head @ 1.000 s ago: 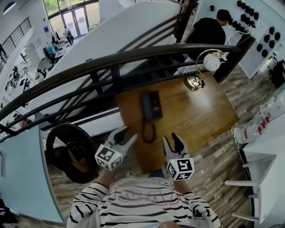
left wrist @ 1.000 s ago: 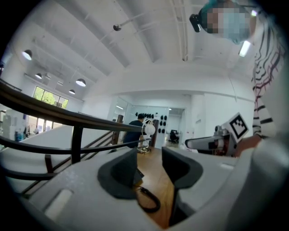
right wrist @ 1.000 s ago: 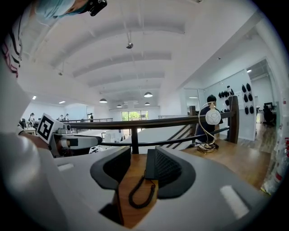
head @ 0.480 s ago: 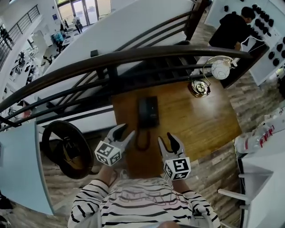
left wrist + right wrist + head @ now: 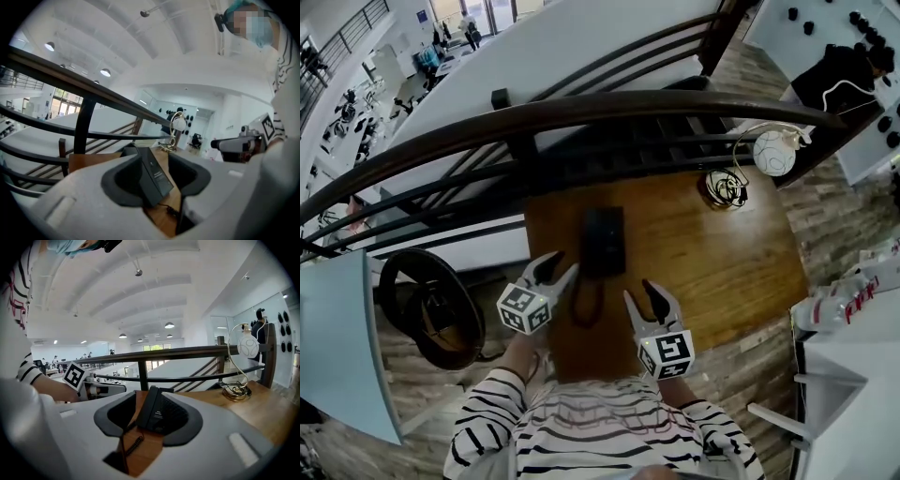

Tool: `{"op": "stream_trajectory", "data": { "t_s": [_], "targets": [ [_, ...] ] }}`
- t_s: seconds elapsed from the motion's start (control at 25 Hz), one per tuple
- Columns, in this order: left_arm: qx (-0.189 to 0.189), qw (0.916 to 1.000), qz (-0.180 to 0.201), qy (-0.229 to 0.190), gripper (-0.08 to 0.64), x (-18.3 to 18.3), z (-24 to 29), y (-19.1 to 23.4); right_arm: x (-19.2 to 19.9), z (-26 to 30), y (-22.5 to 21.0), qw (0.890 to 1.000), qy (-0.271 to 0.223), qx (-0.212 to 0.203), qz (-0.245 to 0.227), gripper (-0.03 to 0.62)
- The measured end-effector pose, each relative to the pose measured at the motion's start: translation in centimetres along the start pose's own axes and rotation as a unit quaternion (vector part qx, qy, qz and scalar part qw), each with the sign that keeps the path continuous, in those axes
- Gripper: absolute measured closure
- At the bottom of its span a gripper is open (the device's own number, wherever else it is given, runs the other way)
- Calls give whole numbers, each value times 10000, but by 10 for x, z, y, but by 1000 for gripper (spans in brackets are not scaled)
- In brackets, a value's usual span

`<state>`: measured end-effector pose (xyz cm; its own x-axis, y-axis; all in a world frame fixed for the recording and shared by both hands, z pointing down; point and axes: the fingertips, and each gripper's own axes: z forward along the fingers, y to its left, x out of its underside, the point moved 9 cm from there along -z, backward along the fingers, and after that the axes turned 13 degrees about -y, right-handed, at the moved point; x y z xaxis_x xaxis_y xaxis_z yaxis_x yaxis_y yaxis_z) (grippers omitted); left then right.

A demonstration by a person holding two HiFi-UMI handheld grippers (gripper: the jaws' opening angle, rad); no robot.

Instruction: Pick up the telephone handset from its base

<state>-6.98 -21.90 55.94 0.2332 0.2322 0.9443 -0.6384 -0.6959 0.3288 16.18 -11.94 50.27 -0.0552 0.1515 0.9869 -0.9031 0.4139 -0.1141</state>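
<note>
A globe lamp (image 5: pixel 773 152) is standing on the wooden table (image 5: pixel 712 253), well ahead and to the right of the right gripper (image 5: pixel 639 291); a dark railing (image 5: pixel 581 111) is running beyond both.

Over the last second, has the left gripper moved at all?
Yes. The left gripper has come forward, closer to the telephone on the wooden table.

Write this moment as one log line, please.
telephone: on table, untouched | left gripper: open, empty | right gripper: open, empty
</note>
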Motion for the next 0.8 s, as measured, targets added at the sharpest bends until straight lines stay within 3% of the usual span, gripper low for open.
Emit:
{"op": "stream_trajectory", "data": {
  "t_s": [0.36,0.8],
  "targets": [
    [-226,9987,-257,375,385,29,51,30,16,31,-41,9993,186,-334,11,428],
    [-408,9925,-894,732,371,62,89,55,35,48,-70,9968,365,-714,-24,431]
  ]
}}
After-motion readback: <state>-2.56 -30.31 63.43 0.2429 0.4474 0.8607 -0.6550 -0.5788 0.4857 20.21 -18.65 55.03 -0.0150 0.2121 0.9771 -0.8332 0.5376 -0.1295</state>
